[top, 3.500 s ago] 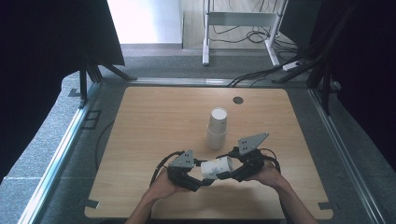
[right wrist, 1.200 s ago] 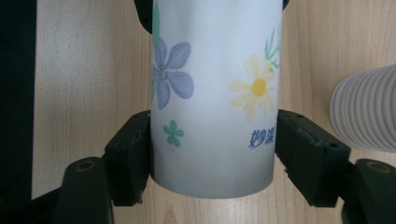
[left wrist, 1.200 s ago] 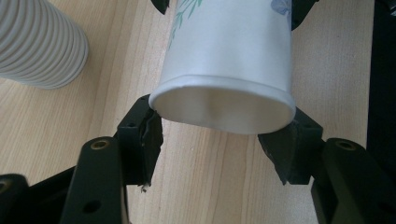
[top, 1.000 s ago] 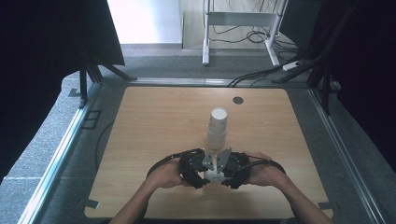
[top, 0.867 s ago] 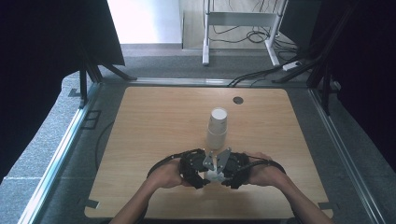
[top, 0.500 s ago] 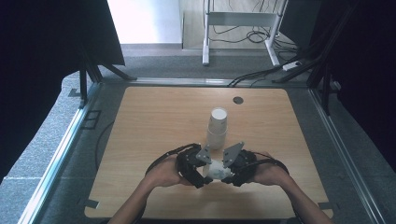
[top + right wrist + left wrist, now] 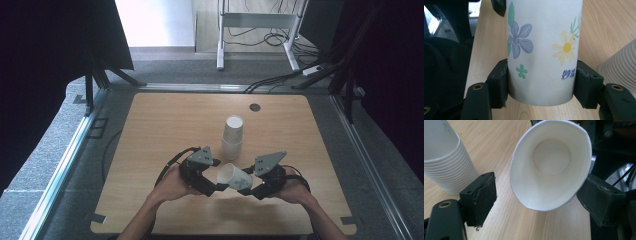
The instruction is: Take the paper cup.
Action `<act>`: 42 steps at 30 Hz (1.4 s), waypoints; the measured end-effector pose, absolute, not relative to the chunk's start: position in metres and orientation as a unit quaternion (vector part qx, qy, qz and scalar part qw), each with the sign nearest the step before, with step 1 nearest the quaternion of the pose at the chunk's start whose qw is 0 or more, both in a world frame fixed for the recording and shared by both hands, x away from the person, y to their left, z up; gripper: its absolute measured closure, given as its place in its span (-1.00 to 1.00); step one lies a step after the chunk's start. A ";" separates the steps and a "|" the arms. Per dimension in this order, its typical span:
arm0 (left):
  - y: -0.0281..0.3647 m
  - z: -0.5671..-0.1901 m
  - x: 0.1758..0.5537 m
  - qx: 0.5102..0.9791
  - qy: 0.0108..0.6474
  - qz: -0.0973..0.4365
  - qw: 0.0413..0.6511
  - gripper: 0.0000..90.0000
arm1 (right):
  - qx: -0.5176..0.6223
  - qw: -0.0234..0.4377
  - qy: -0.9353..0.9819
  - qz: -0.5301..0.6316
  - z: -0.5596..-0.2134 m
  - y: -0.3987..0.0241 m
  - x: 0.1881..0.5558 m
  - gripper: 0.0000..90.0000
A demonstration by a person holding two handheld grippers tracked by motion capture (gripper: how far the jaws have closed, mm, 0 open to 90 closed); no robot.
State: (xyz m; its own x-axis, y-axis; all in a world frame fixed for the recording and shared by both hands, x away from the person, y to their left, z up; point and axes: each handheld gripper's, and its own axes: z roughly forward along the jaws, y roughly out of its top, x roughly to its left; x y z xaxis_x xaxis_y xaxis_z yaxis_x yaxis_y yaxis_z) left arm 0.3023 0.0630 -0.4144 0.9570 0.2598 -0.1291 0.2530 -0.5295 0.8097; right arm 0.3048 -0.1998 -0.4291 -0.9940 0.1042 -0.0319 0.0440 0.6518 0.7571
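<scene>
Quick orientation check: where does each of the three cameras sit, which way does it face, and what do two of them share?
High view: above the near table edge, facing forward and down; forearms, left hand-held gripper and right hand-held gripper show.
Left gripper view: on the left hand-held gripper, facing the paper cup's mouth between open jaws.
Right gripper view: on the right hand-held gripper, its jaws shut on the cup's flowered wall.
Shared: both gripper views catch the cup stack on the wooden table.

The cup stack (image 7: 232,137) stands at twelve o'clock, near the tongs, blocking forward passage. The worktop (image 7: 165,125) lies open at nine, three and beyond the stack.
</scene>
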 end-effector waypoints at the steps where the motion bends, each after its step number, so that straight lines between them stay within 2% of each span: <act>1: 0.064 -0.415 0.303 0.871 0.145 -0.001 0.469 -0.62 | 0.042 0.035 0.905 0.422 -0.431 -0.201 0.305 -0.16; 9: 0.064 -0.424 0.305 0.850 0.145 -0.021 0.506 -0.60 | 0.055 0.013 0.876 0.480 -0.447 -0.208 0.306 -0.16; 20: 0.059 -0.427 0.306 0.842 0.139 -0.027 0.521 -0.56 | 0.068 -0.017 0.843 0.533 -0.468 -0.208 0.307 -0.17; 27: 0.059 -0.429 0.305 0.835 0.132 -0.031 0.533 -0.38 | 0.069 -0.025 0.836 0.544 -0.472 -0.206 0.306 -0.17; 35: 0.059 -0.427 0.304 0.839 0.128 -0.021 0.529 -0.25 | 0.071 -0.022 0.839 0.539 -0.472 -0.205 0.308 -0.18; 42: 0.057 -0.426 0.303 0.850 0.123 -0.007 0.512 -0.23 | 0.088 0.003 0.861 0.502 -0.468 -0.201 0.307 -0.67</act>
